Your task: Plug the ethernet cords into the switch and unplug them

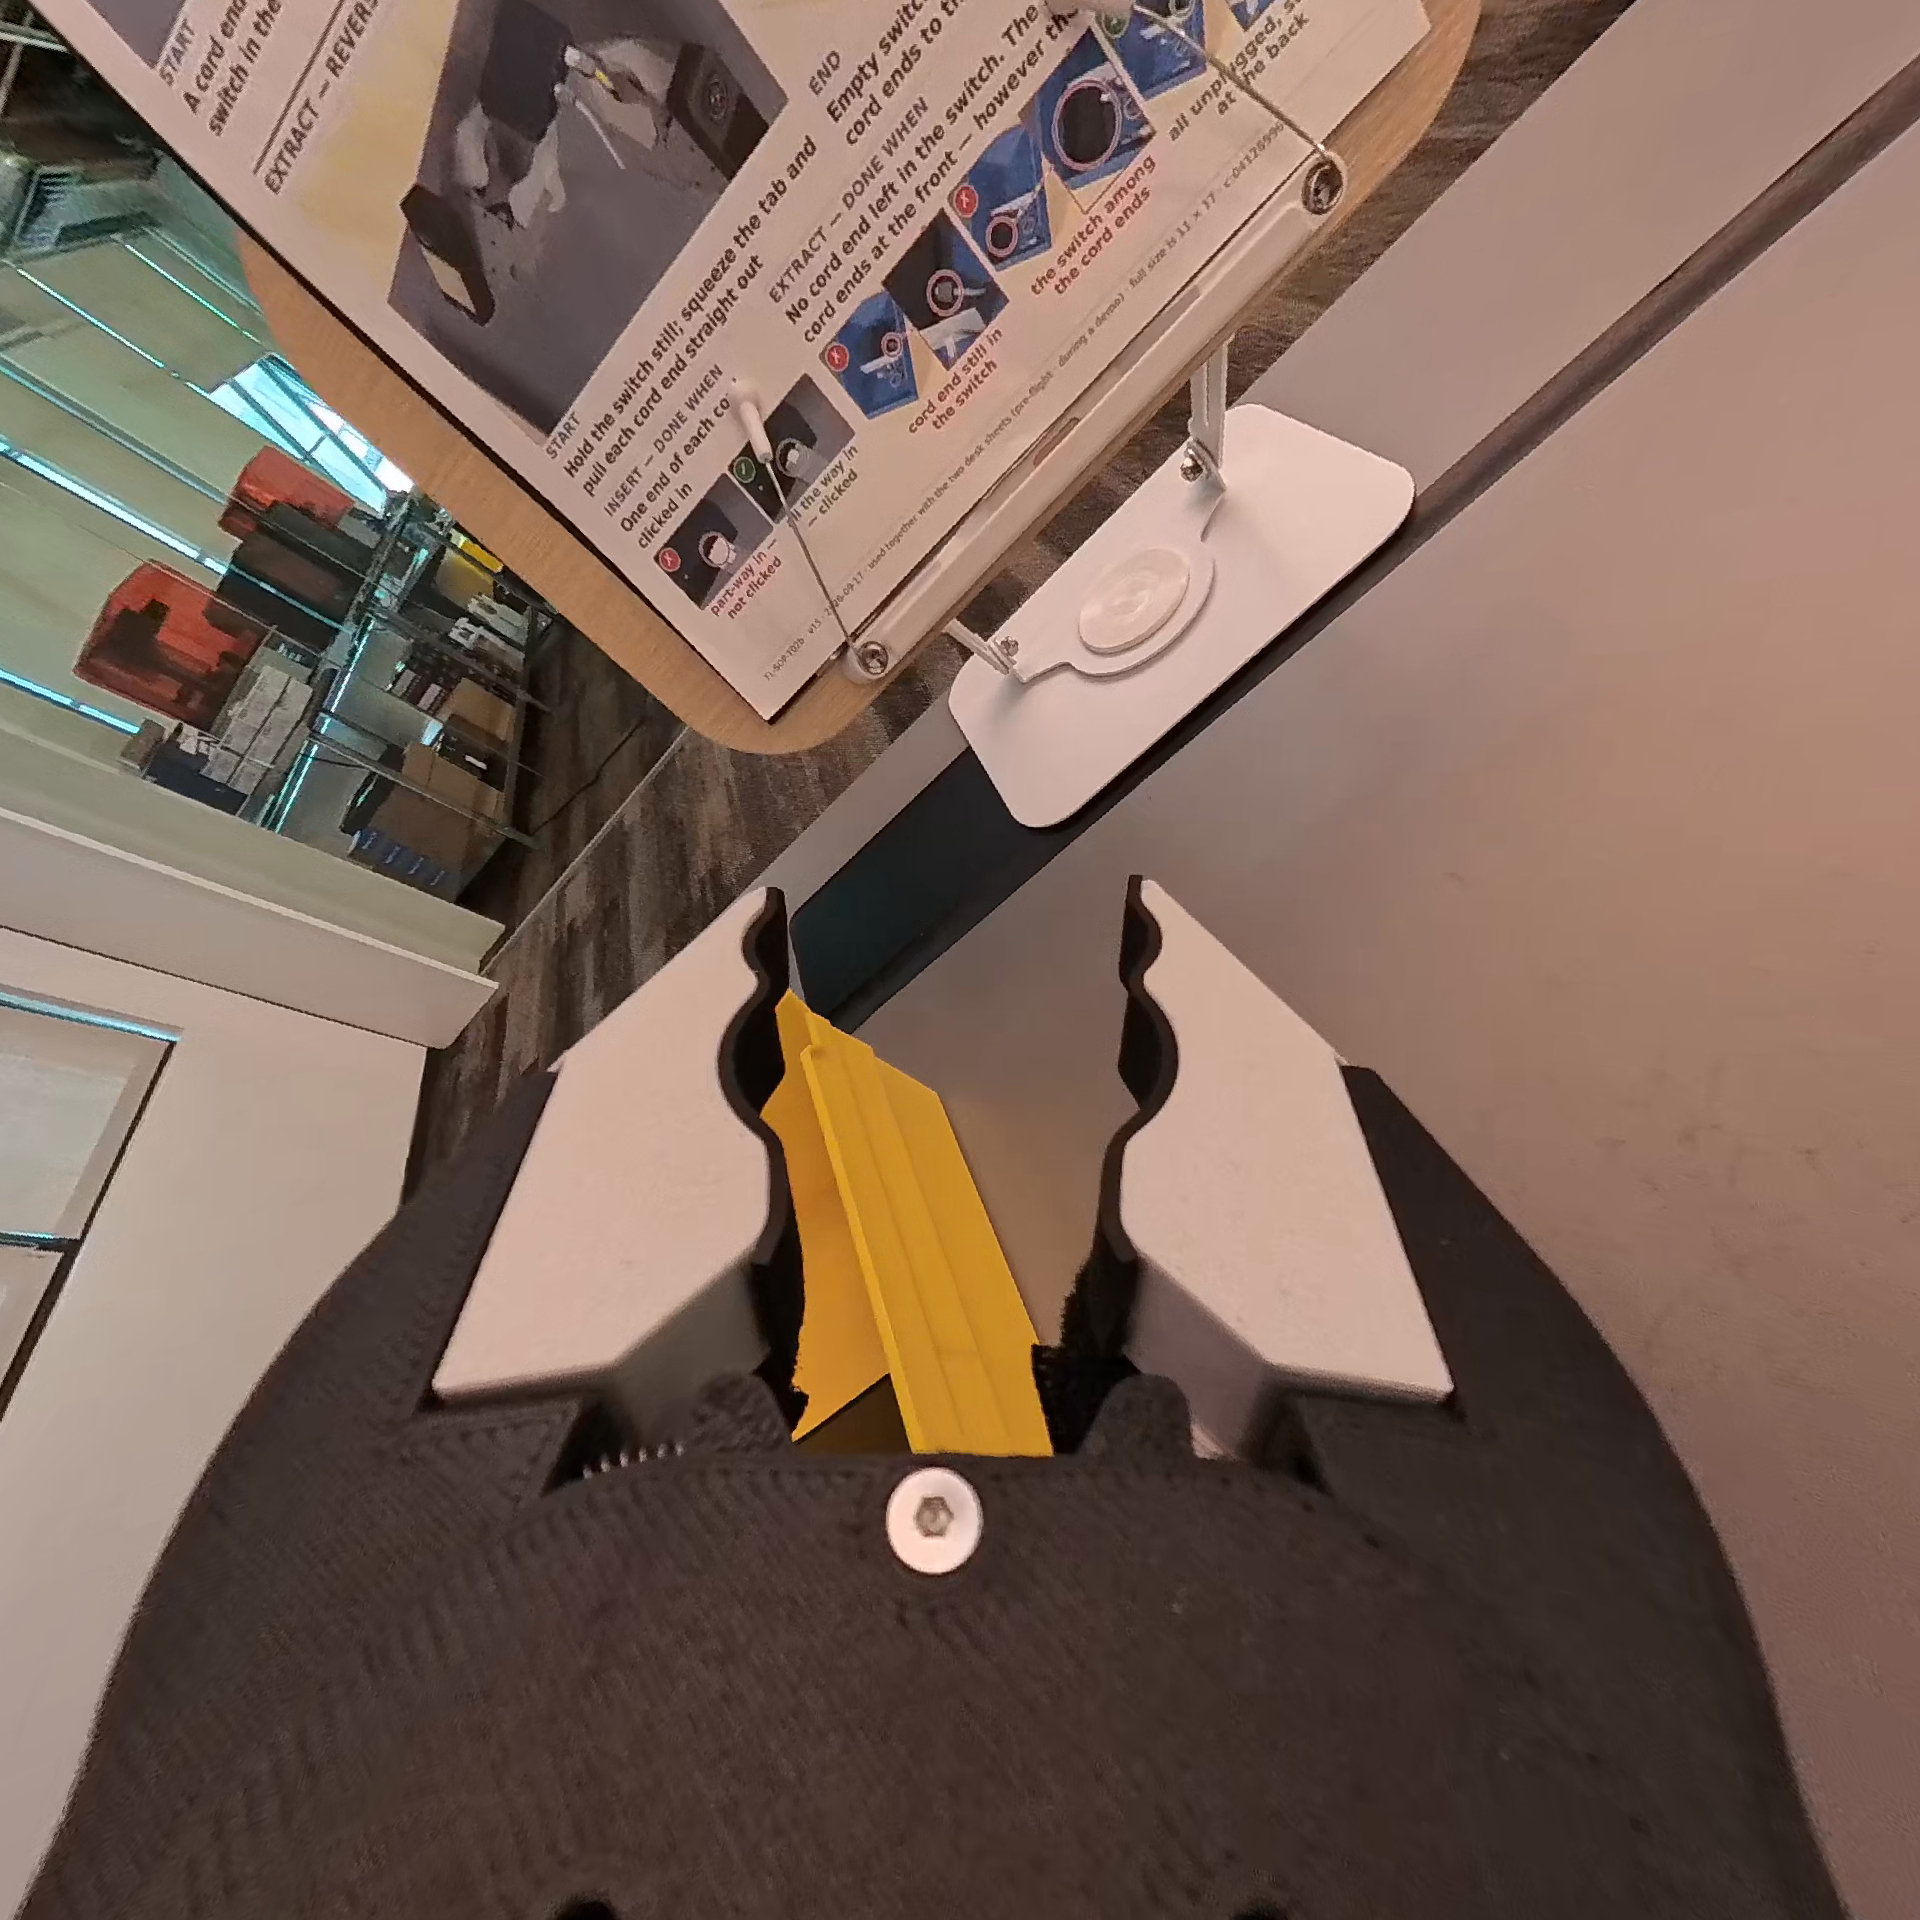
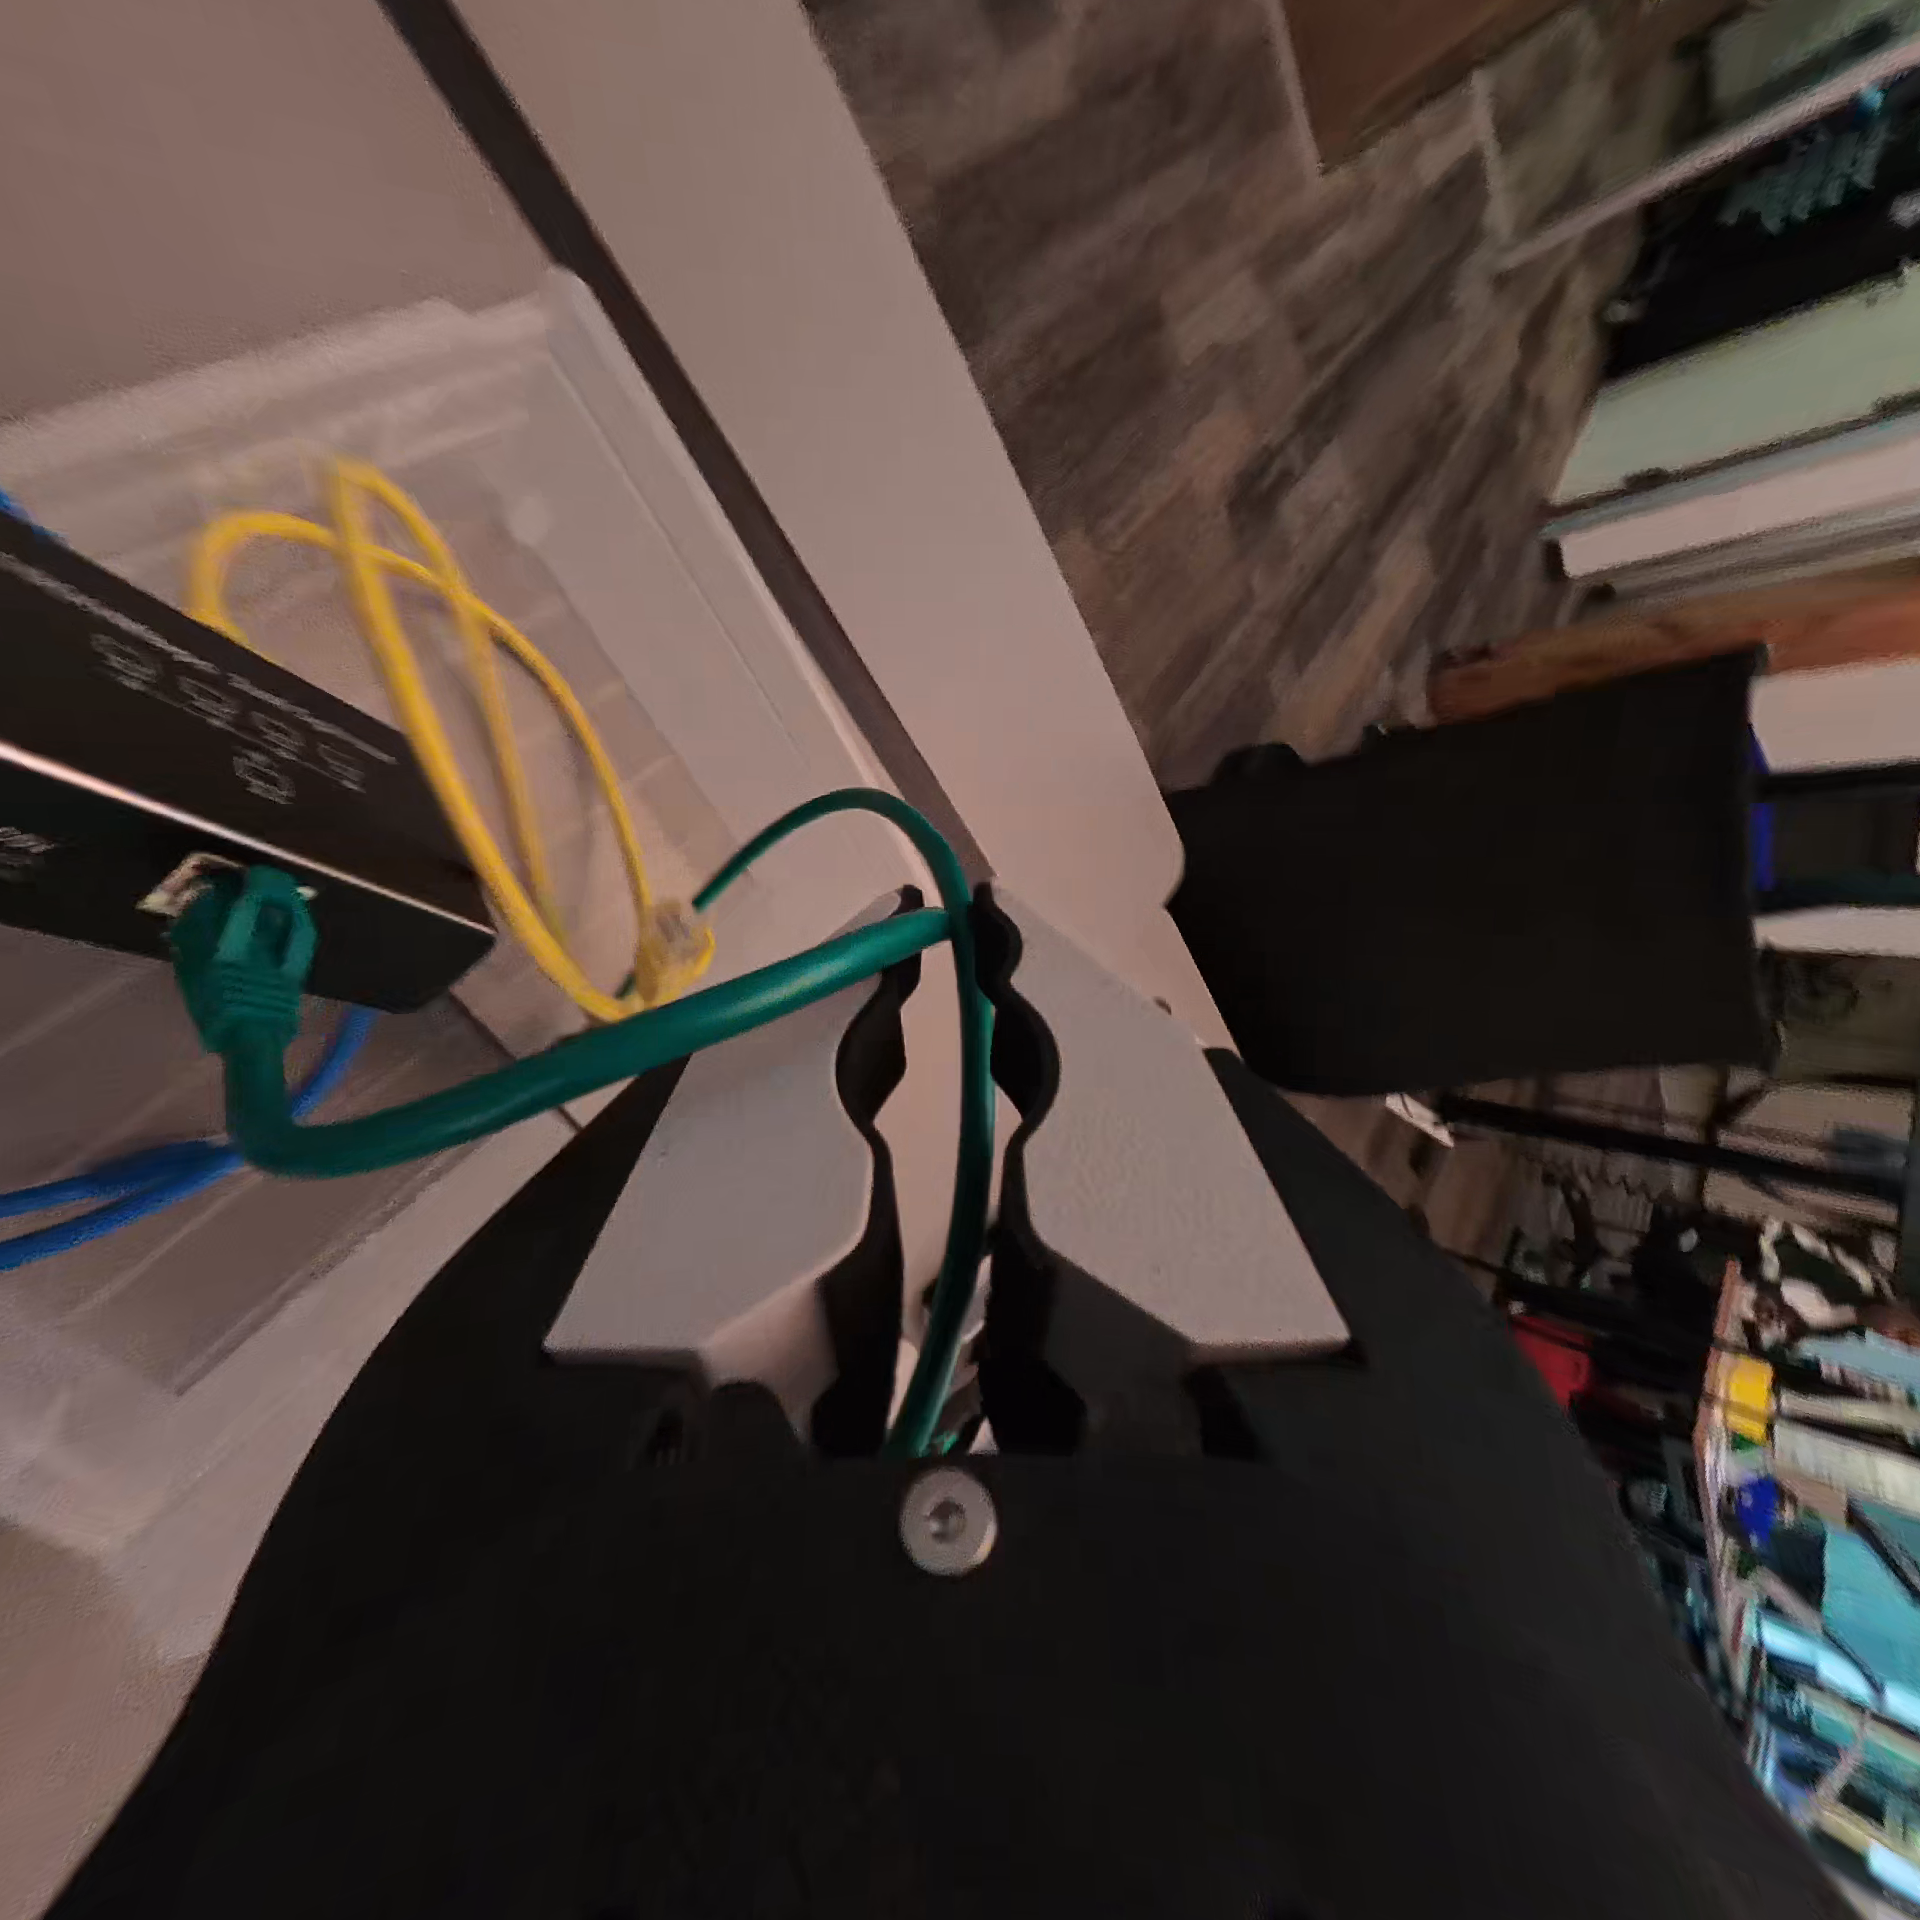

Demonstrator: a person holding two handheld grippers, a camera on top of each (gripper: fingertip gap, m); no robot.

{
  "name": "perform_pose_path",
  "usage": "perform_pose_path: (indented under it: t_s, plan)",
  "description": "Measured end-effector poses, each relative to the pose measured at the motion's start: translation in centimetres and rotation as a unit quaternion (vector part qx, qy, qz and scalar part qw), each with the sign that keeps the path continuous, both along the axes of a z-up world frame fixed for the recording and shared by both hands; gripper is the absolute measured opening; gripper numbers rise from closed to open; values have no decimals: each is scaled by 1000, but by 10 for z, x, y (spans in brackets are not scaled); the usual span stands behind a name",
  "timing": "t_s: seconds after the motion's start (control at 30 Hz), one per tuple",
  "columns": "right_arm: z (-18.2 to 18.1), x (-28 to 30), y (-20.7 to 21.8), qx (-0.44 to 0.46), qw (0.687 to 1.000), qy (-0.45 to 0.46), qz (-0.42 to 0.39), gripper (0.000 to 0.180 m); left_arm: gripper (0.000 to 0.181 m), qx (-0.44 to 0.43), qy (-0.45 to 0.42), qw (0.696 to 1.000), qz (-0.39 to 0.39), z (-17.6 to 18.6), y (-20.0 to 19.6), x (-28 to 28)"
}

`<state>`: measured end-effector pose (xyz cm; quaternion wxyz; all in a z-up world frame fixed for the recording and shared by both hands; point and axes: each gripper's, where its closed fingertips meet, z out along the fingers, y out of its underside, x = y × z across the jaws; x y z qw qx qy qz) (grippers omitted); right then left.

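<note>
In the right wrist view the black switch sits at the left. A green cord's plug is seated in a port on its front face. The green cord curves from the plug to my right gripper, which is shut on it at the fingertips; the cord runs on down between the fingers. A yellow cord lies looped beside the switch with its plug end loose. A blue cord trails under the switch. My left gripper is open, away from the switch, with a yellow plastic piece showing between its fingers.
A printed instruction sheet on a wooden board stands on a white metal stand at the table's far edge. A clear plastic tray lies under the cords. A black object sits beyond the table corner. Shelving fills the background. Spacing between my two grippers at the tips: around 50 centimeters.
</note>
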<state>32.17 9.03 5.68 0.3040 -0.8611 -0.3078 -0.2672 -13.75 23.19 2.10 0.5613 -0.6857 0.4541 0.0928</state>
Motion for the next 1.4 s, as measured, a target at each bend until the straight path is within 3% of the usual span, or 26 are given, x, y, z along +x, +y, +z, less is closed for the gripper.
perform_pose_path:
  t_s: [0.23, 0.4, 0.53, 0.7, 0.77, 0.8, 0.9, 0.97, 1.07, 1.17, 1.23, 1.4]
  plan:
    - [4, -44, 37, -85, 992, -80, 45, 9, 64, -3, 2, 1000, -6, -1, -2, 2]
    - [-39, -46, 55, -95, 979, -54, 170, 8, 63, 0, 1, 1000, -16, 1, -6, 6]
    - [-68, -29, 59, -60, 986, 62, 142, 8, 63, -1, -6, 1000, -22, 4, -9, 8]
    - [-93, 5, 62, -2, 994, 46, 98, 13, 63, -6, 0, 1000, -25, -1, -9, 11]
    - [-87, 11, 61, 20, 996, 63, 67, 23, 63, -9, 5, 1000, -26, -5, -8, 12]
    - [-79, 12, 61, 40, 994, 77, 60, 38, 63, -10, 7, 1000, -26, -6, -9, 13]
    - [-46, 4, 48, 93, 985, 126, 79, 43, 63, -12, 13, 999, -28, -9, -10, 15]
    - [-37, 0, 30, 79, 980, 157, 89, 47, 63, -12, 15, 999, -30, -10, -11, 16]
    - [-54, 20, -9, -21, 992, 118, 45, 62, 63, -13, 19, 999, -31, -11, -12, 16]
    - [-75, 32, -53, -120, 991, 62, 25, 57, 63, -14, 21, 999, -33, -11, -14, 17]
    - [-82, 38, -70, -155, 987, 17, 28, 53, 63, -14, 23, 999, -34, -12, -14, 17]
    - [-79, 44, -97, -224, 974, 6, -13, 62, 63, -18, 36, 999, -31, -17, -15, 17]
